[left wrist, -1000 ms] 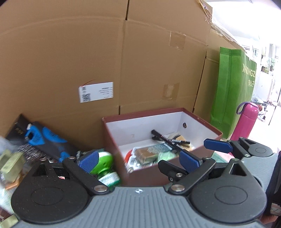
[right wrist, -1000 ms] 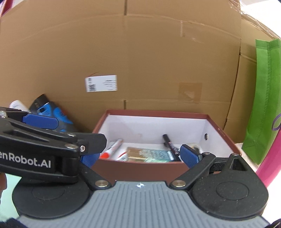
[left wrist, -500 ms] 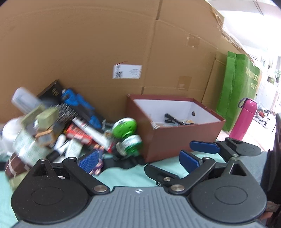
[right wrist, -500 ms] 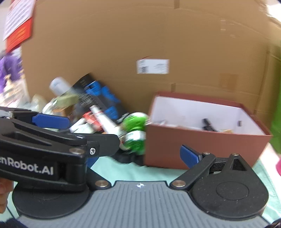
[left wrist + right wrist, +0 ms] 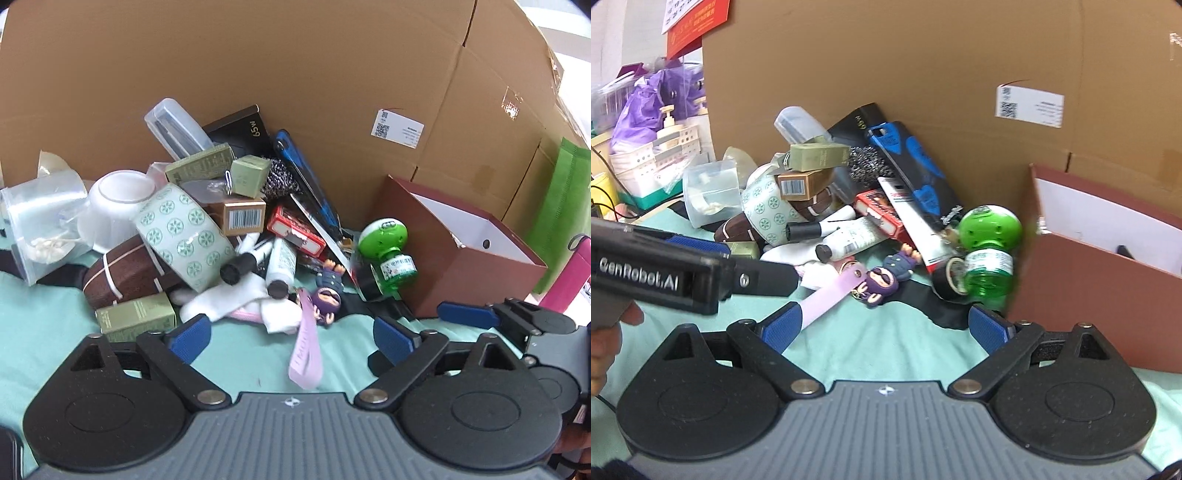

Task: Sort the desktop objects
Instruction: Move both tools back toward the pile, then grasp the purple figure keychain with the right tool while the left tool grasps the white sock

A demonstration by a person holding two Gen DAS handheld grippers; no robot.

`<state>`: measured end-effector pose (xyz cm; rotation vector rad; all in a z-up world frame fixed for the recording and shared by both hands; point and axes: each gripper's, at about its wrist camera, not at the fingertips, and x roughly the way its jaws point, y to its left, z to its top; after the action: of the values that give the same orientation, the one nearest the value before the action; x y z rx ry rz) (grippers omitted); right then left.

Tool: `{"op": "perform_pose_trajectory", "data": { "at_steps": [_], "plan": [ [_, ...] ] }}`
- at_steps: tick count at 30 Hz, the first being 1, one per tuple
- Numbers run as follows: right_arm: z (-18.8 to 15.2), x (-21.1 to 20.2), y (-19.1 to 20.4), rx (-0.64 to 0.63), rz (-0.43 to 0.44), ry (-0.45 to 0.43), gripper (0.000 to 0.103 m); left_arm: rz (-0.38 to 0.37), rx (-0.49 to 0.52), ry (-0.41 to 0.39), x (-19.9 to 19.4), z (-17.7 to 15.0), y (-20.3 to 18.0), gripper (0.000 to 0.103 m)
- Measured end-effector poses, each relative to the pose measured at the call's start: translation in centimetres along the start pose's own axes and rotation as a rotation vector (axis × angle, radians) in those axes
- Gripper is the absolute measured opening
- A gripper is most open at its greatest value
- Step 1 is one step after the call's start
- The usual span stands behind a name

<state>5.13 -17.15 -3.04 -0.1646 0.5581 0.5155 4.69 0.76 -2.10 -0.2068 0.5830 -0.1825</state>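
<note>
A pile of small items lies on a teal cloth (image 5: 240,354): a patterned tape roll (image 5: 184,236), a green bottle (image 5: 388,258), a white tube (image 5: 280,262), olive boxes, a purple doll keychain (image 5: 327,295) with a pink strap (image 5: 306,350). A brown box (image 5: 461,258) with a white inside stands to the right. My left gripper (image 5: 291,334) is open and empty, just short of the strap. My right gripper (image 5: 884,325) is open and empty, near the doll (image 5: 882,282); its left pad touches or overlaps the pink strap (image 5: 831,295).
Cardboard walls (image 5: 295,74) close off the back. A green bag (image 5: 565,206) and a pink flask (image 5: 569,273) stand right of the brown box. A clear cup (image 5: 40,218) and a white bowl (image 5: 118,199) sit at the pile's left. Shelves with clutter (image 5: 646,129) are far left.
Both grippers have swung left and pulled back from the brown box toward the pile. Both stay open and empty.
</note>
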Motion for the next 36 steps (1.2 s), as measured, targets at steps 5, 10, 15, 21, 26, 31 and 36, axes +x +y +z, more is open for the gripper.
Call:
{"op": "perform_pose_trajectory", "data": {
  "at_steps": [5,10,15,21,26,31,36],
  "plan": [
    [0.2,2.0,0.1,-0.010,0.035,0.021,0.082,0.005,0.042,0.028,1.8,0.0,0.3,0.069],
    [0.3,4.3,0.1,0.002,0.063,0.060,0.073,-0.001,0.029,0.065,4.0,0.4,0.8,0.053],
    [0.5,5.7,0.5,-0.004,0.080,0.061,0.070,0.003,0.012,0.081,5.3,0.9,1.4,0.037],
    [1.4,7.8,-0.5,0.024,0.057,0.055,0.062,0.024,0.003,0.091,6.8,1.1,1.9,0.040],
    [1.3,9.4,-1.2,0.037,0.064,0.047,0.066,0.005,-0.010,0.085,7.6,1.2,2.8,0.040],
    [0.9,8.8,-1.2,0.011,0.042,0.029,0.037,0.004,0.020,0.089,7.1,0.9,2.6,0.022],
    [0.6,7.5,-1.3,0.040,0.053,0.037,0.037,-0.010,0.013,0.100,5.7,0.2,2.9,0.006]
  ]
}}
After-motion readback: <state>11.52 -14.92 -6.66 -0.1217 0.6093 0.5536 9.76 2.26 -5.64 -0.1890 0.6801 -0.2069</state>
